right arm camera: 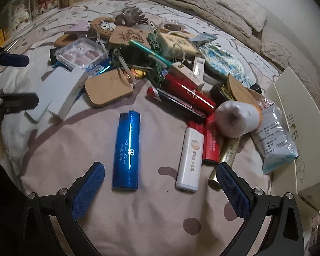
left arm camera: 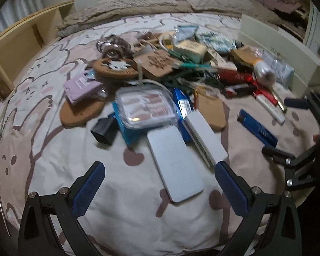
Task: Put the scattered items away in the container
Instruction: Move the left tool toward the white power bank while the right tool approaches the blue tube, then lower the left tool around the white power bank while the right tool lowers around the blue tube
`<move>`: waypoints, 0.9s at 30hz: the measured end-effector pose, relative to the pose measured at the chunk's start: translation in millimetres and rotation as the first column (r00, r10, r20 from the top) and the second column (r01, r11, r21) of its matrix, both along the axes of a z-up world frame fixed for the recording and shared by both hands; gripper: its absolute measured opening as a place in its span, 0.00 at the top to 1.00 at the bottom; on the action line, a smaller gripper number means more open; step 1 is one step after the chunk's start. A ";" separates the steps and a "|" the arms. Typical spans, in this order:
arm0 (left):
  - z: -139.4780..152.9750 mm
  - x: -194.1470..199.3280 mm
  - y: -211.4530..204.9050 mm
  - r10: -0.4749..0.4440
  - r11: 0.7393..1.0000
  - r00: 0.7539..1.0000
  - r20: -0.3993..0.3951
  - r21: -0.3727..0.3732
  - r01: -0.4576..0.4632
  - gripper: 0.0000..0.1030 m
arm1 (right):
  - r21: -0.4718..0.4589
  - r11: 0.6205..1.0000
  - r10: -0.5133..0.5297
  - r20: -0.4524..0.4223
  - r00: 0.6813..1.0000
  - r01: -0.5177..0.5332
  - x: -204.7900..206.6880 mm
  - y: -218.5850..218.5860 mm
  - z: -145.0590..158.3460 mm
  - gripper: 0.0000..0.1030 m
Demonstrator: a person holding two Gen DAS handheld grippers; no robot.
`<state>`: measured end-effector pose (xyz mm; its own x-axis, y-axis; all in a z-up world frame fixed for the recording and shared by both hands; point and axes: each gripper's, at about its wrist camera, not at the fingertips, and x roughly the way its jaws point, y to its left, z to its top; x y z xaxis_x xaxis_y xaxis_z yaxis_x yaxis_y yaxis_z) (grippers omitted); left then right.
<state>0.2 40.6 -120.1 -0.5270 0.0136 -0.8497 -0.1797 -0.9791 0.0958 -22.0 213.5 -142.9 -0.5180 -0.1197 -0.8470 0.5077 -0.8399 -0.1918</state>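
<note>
A pile of small items lies scattered on the bed. My left gripper [left arm camera: 160, 181] is open and empty; a flat white case [left arm camera: 175, 164] lies between its fingers, with a white box [left arm camera: 207, 136] beside it. My right gripper [right arm camera: 160, 181] is open and empty above a blue lighter [right arm camera: 127, 149] and a white lighter [right arm camera: 191, 155]. The cream shoebox container [right arm camera: 296, 115] stands at the right edge of the right wrist view; it also shows in the left wrist view [left arm camera: 283, 49]. The right gripper [left arm camera: 288, 128] shows at the right of the left wrist view, near the blue lighter [left arm camera: 257, 128].
The pile holds a clear nail-tip box [left arm camera: 145, 106], cork coasters [left arm camera: 81, 113], a black cube [left arm camera: 104, 132], red lighters [right arm camera: 189, 96], a white roll [right arm camera: 236, 119] and a blue-white packet [right arm camera: 275, 136]. A wooden shelf [left arm camera: 21, 42] stands left. Blankets and pillows [left arm camera: 181, 2] lie at the far side.
</note>
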 end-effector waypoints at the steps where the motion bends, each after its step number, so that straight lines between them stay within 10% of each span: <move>1: -2.7 0.0 1.2 -0.004 1.000 1.000 0.009 -0.008 0.004 0.00 | -0.006 1.000 -0.005 0.004 1.000 0.005 -1.1 1.8 -0.5 0.00; 27: -27.3 0.2 -10.6 0.034 0.998 0.995 0.096 -0.060 -0.029 0.00 | -0.122 0.948 -0.284 0.081 0.955 0.293 -40.6 65.0 -10.5 0.00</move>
<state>0.5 30.0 -147.4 -0.4418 -0.0527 -0.8956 -0.1600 -0.9777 0.1364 -62.6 278.4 -153.4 -0.4938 -0.0853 -0.8654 0.2474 -0.9678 -0.0457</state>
